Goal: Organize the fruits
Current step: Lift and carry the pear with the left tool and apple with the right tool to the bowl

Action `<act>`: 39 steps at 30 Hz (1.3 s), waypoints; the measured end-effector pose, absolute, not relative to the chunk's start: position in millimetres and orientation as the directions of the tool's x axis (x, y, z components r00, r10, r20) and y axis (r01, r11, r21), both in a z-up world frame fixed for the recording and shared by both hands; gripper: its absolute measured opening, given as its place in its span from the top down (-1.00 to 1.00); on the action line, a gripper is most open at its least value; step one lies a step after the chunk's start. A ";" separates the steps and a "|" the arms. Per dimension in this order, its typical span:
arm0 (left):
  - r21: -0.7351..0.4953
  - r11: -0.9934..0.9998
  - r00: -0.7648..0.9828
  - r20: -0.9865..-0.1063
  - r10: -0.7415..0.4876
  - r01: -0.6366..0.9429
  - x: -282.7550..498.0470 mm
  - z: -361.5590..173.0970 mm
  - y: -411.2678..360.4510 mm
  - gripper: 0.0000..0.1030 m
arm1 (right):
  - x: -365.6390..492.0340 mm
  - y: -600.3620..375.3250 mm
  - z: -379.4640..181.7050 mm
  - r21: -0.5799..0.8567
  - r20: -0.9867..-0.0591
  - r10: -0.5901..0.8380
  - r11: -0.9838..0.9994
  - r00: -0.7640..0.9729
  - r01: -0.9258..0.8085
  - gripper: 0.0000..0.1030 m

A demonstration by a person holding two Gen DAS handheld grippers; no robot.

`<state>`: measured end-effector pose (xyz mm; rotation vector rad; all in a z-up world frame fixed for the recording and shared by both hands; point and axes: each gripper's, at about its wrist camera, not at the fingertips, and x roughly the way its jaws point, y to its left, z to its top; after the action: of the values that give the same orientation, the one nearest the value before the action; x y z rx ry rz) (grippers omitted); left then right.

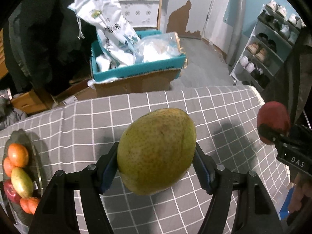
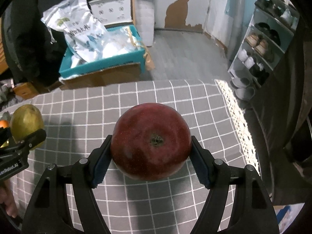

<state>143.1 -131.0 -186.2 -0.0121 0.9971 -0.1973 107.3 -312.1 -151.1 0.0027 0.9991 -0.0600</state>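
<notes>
My left gripper (image 1: 156,163) is shut on a yellow-green pear (image 1: 157,151) and holds it above the grey checked tablecloth (image 1: 224,117). My right gripper (image 2: 151,156) is shut on a dark red apple (image 2: 151,141), also above the cloth. In the left wrist view the apple (image 1: 273,121) shows at the right edge; in the right wrist view the pear (image 2: 26,123) shows at the left edge. A glass plate (image 1: 23,134) at the far left holds oranges (image 1: 18,155), a second pear (image 1: 21,182) and a red apple (image 1: 9,192).
Beyond the table's far edge stands a cardboard box with a teal tray (image 1: 140,68) full of plastic bags. A shoe rack (image 1: 267,48) stands at the right. A lace trim (image 2: 236,113) marks the cloth's right edge.
</notes>
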 end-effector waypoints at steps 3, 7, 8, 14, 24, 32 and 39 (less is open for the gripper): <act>-0.101 0.983 0.549 -0.818 -0.171 0.155 135.3 -172.8 -124.7 -0.39 | 102.9 -306.5 -139.5 -0.026 -0.828 -0.043 0.999 0.560 0.039 -0.45; -0.089 0.984 0.581 -0.797 -0.164 0.156 123.3 -154.1 -119.2 -0.39 | 97.3 -297.5 -125.2 -0.030 -0.810 -0.036 0.999 0.586 0.019 -0.45; -0.088 0.984 0.588 -0.792 -0.164 0.157 120.6 -149.9 -117.6 -0.39 | 95.1 -295.0 -120.6 -0.031 -0.803 -0.033 0.999 0.595 0.015 -0.45; -0.078 0.985 0.625 -0.764 -0.160 0.157 103.4 -126.8 -105.4 -0.39 | 86.6 -282.4 -99.4 -0.037 -0.771 -0.021 0.999 0.637 -0.013 -0.45; -0.097 0.988 0.673 -0.724 -0.151 0.116 79.3 -95.3 -70.2 -0.39 | 73.4 -253.6 -65.9 -0.020 -0.725 0.043 0.996 0.687 -0.083 -0.45; -0.096 0.992 0.700 -0.704 -0.122 0.076 64.1 -82.1 -42.1 -0.40 | 68.5 -225.7 -47.9 -0.008 -0.697 0.100 0.989 0.710 -0.147 -0.45; -0.086 0.996 0.720 -0.688 -0.086 0.037 54.3 -74.0 -18.5 -0.40 | 64.0 -203.4 -36.3 -0.001 -0.678 0.140 0.982 0.722 -0.191 -0.45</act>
<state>54.3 -18.5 -74.0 -0.0674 0.7638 -0.0678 64.0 -203.4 -36.3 -0.0724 0.7427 0.1834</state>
